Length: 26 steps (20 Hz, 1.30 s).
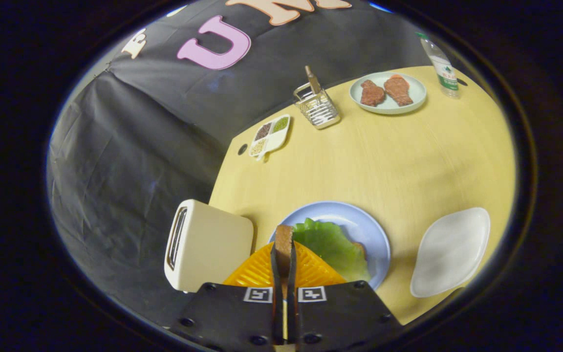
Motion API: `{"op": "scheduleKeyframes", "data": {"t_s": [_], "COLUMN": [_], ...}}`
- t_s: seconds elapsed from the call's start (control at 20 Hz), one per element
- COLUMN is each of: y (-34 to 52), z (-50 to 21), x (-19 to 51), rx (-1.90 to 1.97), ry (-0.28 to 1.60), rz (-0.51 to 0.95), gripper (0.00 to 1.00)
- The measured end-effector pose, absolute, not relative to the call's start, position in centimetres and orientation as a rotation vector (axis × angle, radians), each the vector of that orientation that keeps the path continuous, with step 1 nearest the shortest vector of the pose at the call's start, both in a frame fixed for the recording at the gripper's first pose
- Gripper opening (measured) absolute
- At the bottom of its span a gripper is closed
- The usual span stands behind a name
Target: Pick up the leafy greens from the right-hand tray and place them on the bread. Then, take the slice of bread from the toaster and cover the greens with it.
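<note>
My gripper (284,254) is shut on a slice of bread (284,242), held edge-on between both fingers above the near rim of the blue plate (359,225). On that plate lie the leafy greens (333,247), spread over another slice of bread whose brown edge (359,249) peeks out at their right. The cream toaster (205,244) stands just left of the fingers, its slot (178,237) facing left and looking empty. The white tray (450,252) to the right of the plate is bare.
Far across the yellow table (408,161) sit a plate with two pieces of meat (388,92), a plastic bottle (443,66), a wire holder (316,106) and a small compartment dish of grains (270,136). The table's left edge drops off beside the toaster.
</note>
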<state>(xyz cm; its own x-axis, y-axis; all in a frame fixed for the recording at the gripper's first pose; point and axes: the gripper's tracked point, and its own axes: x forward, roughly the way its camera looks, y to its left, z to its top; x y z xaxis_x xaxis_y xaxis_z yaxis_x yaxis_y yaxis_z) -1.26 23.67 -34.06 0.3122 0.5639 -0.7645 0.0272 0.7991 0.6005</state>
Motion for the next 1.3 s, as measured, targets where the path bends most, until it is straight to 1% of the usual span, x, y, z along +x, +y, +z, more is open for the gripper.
{"op": "scheduleKeyframes", "data": {"t_s": [0.2, 0.45, 0.55, 0.6, 0.75, 1.0, 1.2, 1.3], "y": [21.9, 20.6, 19.5, 19.3, 18.3, 17.8, 16.8, 16.2], "z": [-35.2, -37.0, -37.8, -38.0, -38.3, -36.1, -32.6, -30.3], "x": [-1.4, -1.8, -2.2, -2.4, -2.3, -2.2, -1.9, -1.5], "rx": [0.534, 0.480, 0.429, 0.418, 0.365, 0.309, 0.195, 0.156], "ry": [1.226, 1.255, 1.274, 1.281, 1.275, 1.202, 1.072, 0.990], "rz": [0.361, 0.348, 0.340, 0.345, 0.345, 0.396, 0.434, 0.427], "gripper": [0.08, 0.15, 0.29, 0.28, 0.55, 0.99, 1.00, 1.00]}}
